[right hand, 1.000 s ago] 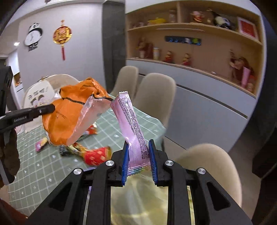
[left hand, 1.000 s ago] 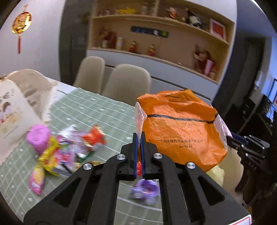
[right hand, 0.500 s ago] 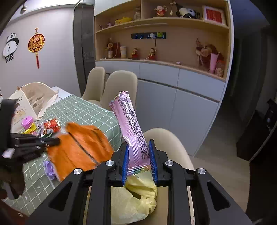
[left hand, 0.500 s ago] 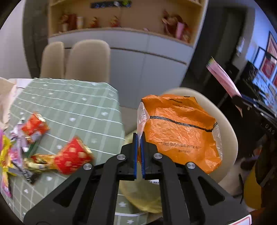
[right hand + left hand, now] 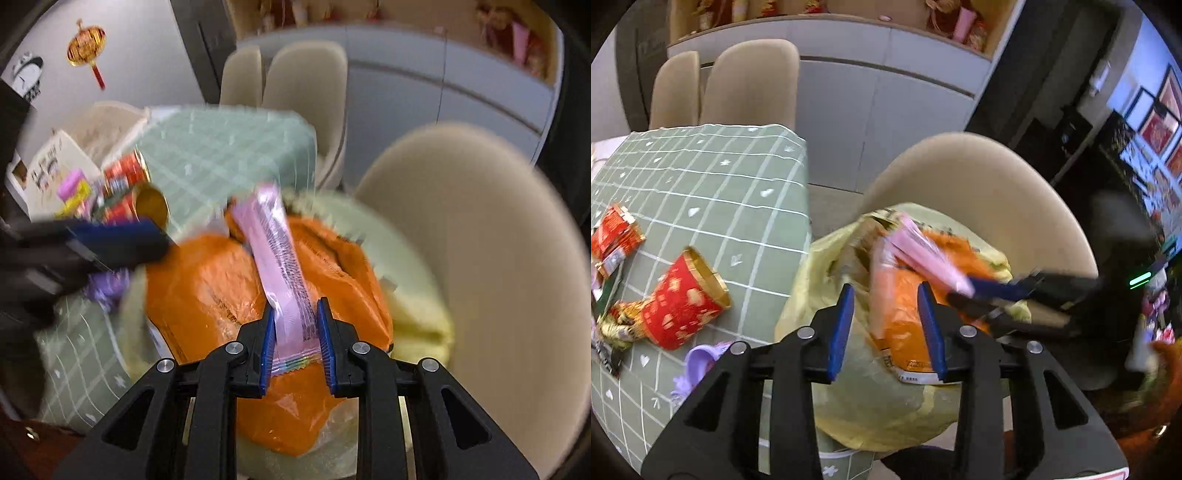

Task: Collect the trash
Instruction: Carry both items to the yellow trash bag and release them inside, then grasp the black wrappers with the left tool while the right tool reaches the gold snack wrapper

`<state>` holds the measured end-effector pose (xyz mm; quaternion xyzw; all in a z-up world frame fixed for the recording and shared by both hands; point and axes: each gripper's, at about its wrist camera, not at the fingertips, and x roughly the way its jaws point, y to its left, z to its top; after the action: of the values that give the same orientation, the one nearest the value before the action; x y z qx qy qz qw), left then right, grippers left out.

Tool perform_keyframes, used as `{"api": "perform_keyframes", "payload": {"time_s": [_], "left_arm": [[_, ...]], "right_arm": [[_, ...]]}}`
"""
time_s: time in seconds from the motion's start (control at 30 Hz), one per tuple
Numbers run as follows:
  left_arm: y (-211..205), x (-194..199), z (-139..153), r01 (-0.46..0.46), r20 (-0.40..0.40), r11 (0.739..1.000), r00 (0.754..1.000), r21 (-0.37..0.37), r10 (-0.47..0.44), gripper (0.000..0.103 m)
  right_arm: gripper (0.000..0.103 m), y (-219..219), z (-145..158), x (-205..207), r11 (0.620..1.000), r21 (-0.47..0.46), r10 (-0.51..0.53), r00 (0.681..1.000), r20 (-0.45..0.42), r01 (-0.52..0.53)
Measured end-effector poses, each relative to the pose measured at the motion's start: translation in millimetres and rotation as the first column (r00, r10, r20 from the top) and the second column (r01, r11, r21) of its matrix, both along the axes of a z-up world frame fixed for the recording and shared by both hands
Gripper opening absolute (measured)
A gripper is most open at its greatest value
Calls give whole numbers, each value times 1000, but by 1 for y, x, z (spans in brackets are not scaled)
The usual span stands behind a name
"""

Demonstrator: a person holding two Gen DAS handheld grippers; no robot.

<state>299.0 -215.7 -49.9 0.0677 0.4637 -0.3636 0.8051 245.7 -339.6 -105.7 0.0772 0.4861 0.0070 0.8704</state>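
Though printed, pink wrapper (image 5: 282, 266) text unreadable.

You see a green checked tabletop (image 5: 713, 192) with beige chairs (image 5: 750, 85) behind it, grey cabinets (image 5: 886, 96) along the wall, and a red lantern ornament (image 5: 86, 46) hanging there.

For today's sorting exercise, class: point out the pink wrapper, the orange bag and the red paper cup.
pink wrapper (image 5: 282, 273), right wrist view, middle of its printed face.
orange bag (image 5: 207, 295), right wrist view, crinkled left side.
red paper cup (image 5: 681, 301), left wrist view, patterned side wall.
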Motion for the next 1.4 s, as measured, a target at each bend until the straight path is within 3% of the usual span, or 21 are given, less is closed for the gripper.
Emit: {"api": "perform_keyframes", "payload": {"time_s": [0.2, 0.27, 0.43, 0.6, 0.8, 1.0, 1.2, 1.4], "left_arm": [[47, 10, 16, -134, 29, 990, 990, -43, 136, 40], [64, 14, 18, -173, 39, 983, 984, -56, 176, 46], [107, 25, 19, -276, 46, 958, 959, -76, 280, 54], [143, 33, 12, -358, 26, 930, 932, -79, 361, 59], [177, 36, 3, -394, -9, 916, 919, -70, 394, 60], [217, 30, -4, -419, -29, 905, 908, -74, 418, 60], [271, 27, -6, -481, -21, 873, 876, -82, 481, 60], [340, 30, -9, -573, 2, 815, 818, -84, 575, 60]], "right_arm": [[22, 2, -32, 13, 1000, 22, 0, 995, -104, 2], [22, -2, -35, 13, 1000, 25, -5, 994, -110, 8], [22, 0, -23, 3, 1000, -4, -29, 999, -39, 29], [30, 5, -5, -4, 999, -13, -41, 999, 27, 41], [45, 17, 24, -13, 993, -79, -82, 991, 108, 90], [46, 31, 47, -14, 988, -81, -118, 980, 161, 132], [46, 74, 74, 1, 999, -25, -23, 969, 246, 30], [46, 139, 86, 33, 994, -3, 102, 954, 282, -105]]}}
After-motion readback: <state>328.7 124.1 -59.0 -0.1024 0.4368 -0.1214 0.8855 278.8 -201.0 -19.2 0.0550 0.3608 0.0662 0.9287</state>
